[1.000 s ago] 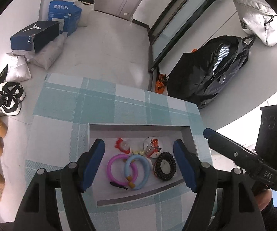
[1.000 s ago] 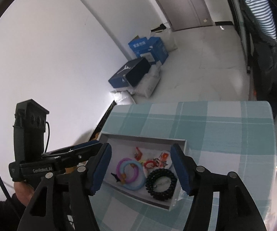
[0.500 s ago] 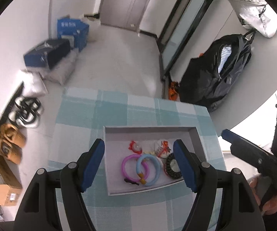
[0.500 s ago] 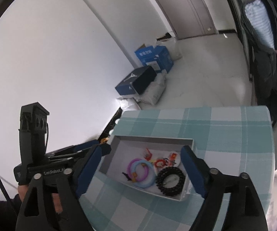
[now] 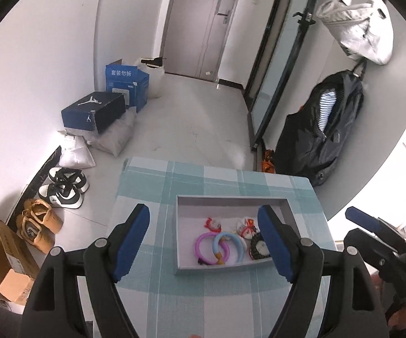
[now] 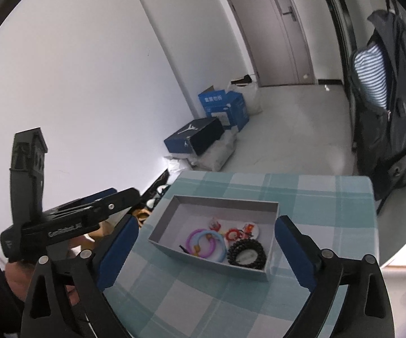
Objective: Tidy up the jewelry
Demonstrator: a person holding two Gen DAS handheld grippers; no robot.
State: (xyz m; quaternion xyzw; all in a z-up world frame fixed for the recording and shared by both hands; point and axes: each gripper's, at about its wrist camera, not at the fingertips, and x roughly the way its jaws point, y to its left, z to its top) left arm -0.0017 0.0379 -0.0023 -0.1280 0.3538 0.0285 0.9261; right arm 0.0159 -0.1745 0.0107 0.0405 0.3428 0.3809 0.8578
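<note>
Overhead, both grippers held above a teal-checked tablecloth [image 5: 157, 186]. Left gripper [image 5: 204, 242] spread wide, nothing between its blue pads [image 5: 131, 238]. Right gripper [image 6: 204, 249] likewise spread wide and gripping nothing, fingers apart from the grey tray [image 6: 225, 201]. Lying inside the tray: a pink ring [image 5: 204, 248] overlapping a light-blue ring [image 5: 229, 246], a black coiled hair tie [image 6: 246, 253] just beside them near the tray's right end, and small red-and-white trinkets [image 5: 246, 226] toward the far wall. Beyond the table: a black backpack [image 5: 324, 132] against the wall, shoes [image 5: 62, 187] on the floor.
</note>
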